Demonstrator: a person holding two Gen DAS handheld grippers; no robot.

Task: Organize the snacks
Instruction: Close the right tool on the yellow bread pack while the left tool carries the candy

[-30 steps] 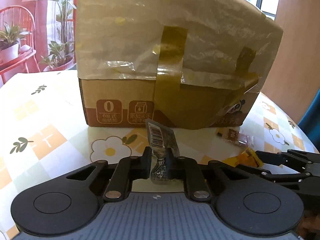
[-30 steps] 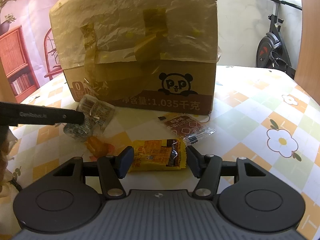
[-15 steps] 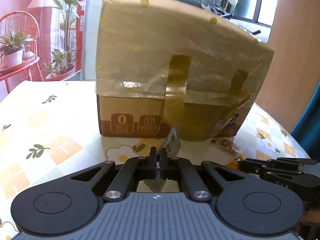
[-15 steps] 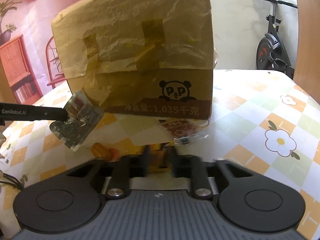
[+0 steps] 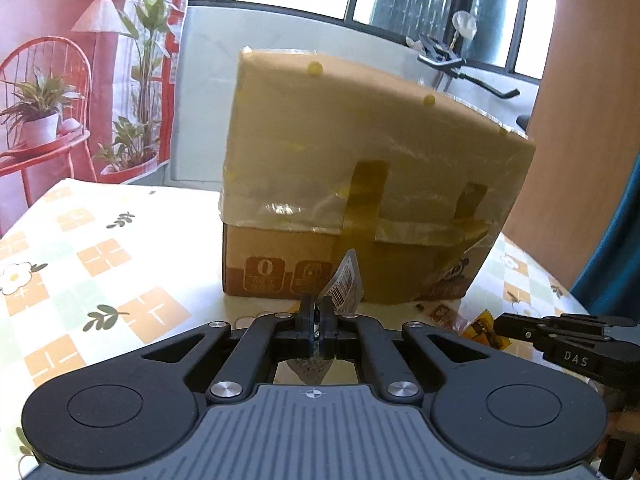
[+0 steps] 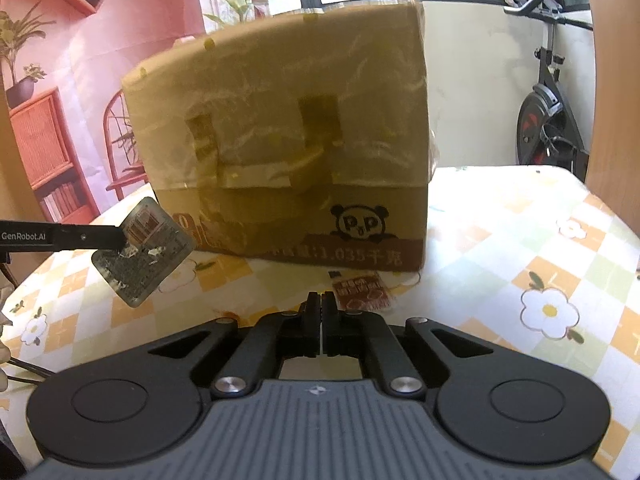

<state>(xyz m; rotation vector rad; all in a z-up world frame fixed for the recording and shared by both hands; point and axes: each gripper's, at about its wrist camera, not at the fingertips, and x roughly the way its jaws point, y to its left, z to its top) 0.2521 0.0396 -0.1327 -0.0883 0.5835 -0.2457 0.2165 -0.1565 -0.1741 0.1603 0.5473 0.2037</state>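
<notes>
A tall cardboard box [image 5: 372, 184] [image 6: 288, 152], wrapped in plastic and tape, stands on the flowered tablecloth. My left gripper [image 5: 317, 312] [image 6: 120, 238] is shut on a silvery snack packet [image 5: 346, 280] [image 6: 144, 252] with a barcode and holds it above the table. My right gripper [image 6: 321, 308] [image 5: 500, 320] is shut. A yellow snack packet [image 5: 482, 326] hangs at its fingertips in the left wrist view, but its own fingers hide it in the right wrist view. A red-brown packet [image 6: 362, 294] [image 5: 444, 312] lies flat by the box's base.
The table [image 5: 100, 280] [image 6: 520, 260] reaches out to both sides of the box. A small orange sweet [image 6: 230, 314] lies near my right gripper. An exercise bike [image 6: 548, 120] stands behind the table. A red chair with plants [image 5: 40, 92] is at the far left.
My right jaws went from open around the yellow packet to shut, and the gripper rose. My left gripper lifted the silvery packet off the table and drew back from the box.
</notes>
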